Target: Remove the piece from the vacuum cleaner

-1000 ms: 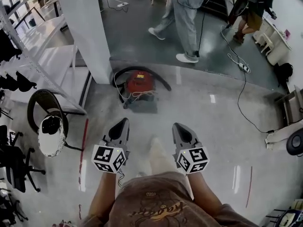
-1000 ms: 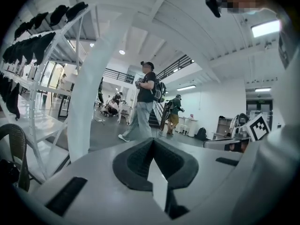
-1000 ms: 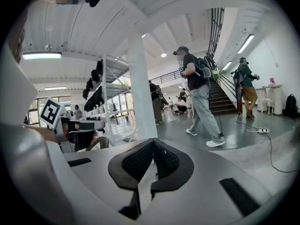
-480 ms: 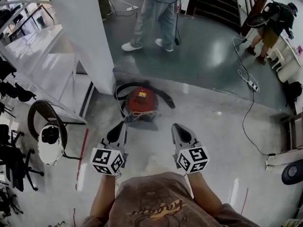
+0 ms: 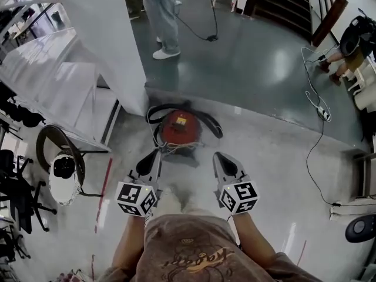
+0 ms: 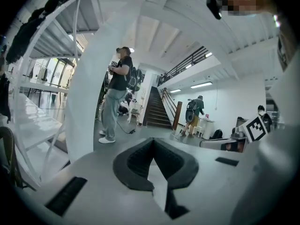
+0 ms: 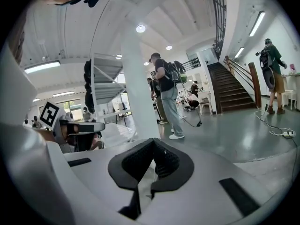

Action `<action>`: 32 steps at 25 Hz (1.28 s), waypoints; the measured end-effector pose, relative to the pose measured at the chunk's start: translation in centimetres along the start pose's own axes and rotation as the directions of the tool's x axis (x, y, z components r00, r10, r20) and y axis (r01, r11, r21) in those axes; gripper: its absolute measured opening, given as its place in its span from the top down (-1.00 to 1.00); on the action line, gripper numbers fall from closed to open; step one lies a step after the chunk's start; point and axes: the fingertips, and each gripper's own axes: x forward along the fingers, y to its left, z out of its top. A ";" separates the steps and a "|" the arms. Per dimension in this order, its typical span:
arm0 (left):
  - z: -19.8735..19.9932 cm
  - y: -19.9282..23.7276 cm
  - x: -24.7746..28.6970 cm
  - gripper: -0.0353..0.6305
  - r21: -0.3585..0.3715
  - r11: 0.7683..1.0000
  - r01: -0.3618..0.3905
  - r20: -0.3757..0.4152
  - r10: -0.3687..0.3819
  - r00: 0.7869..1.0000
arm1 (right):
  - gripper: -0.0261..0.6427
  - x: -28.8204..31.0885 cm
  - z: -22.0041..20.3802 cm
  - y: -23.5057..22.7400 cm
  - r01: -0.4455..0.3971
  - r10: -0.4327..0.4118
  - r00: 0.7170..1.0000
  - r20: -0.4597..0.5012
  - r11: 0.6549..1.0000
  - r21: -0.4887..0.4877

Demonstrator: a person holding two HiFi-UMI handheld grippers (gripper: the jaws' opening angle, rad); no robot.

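Observation:
A red canister vacuum cleaner [image 5: 180,128] with a black hose [image 5: 207,120] curled round it stands on the grey floor by the foot of a white pillar [image 5: 108,34]. A tangle of cord lies at its near side. My left gripper [image 5: 156,152] hangs just short of the vacuum's near left side, shut and empty. A little right of the vacuum's near edge, my right gripper [image 5: 215,155] is also shut with nothing in it. Both gripper views look level across the hall, over the closed jaws, and the vacuum does not show in them.
A person [image 5: 163,16] walks on the darker floor beyond the pillar, trailing a cable. Another person [image 5: 352,46] is at the far right near a power strip and cord [image 5: 320,113]. White shelving [image 5: 53,81] and a round stool [image 5: 63,172] stand at the left. Stairs [image 5: 282,4] rise at the back.
I have moved closer to the vacuum, which now lies right in front of both gripper tips. The walking person has gone farther off to the upper left. Both grippers stayed shut.

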 end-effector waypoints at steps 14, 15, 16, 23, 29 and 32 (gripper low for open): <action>-0.3 3.0 3.6 0.89 0.012 0.996 0.086 -0.073 -0.085 0.994 | 0.92 4.1 -0.9 -0.2 0.063 -0.063 0.998 0.003 0.997 0.037; -0.6 3.3 3.7 0.89 0.005 0.996 0.091 -0.080 -0.090 0.993 | 0.92 4.2 -1.2 -0.2 0.070 -0.070 0.998 -0.005 0.997 0.039; -0.9 3.5 3.8 0.89 -0.002 0.995 0.096 -0.086 -0.096 0.992 | 0.92 4.5 -1.4 -0.2 0.076 -0.075 0.997 -0.012 0.996 0.041; -3.2 5.3 6.0 0.89 -0.030 0.993 0.116 -0.103 -0.119 0.988 | 0.92 6.9 -3.2 -1.2 0.090 -0.089 0.995 -0.032 0.995 0.030; -4.6 5.5 7.2 0.04 -0.025 0.981 0.193 -0.067 -0.194 0.979 | 0.21 8.6 -3.5 0.0 0.017 -0.017 1.000 0.012 1.000 -0.025; -5.5 6.2 7.5 -0.07 -0.029 0.980 0.196 -0.048 -0.197 0.979 | 0.14 9.2 -4.6 0.1 -0.001 0.001 1.000 0.012 0.999 -0.043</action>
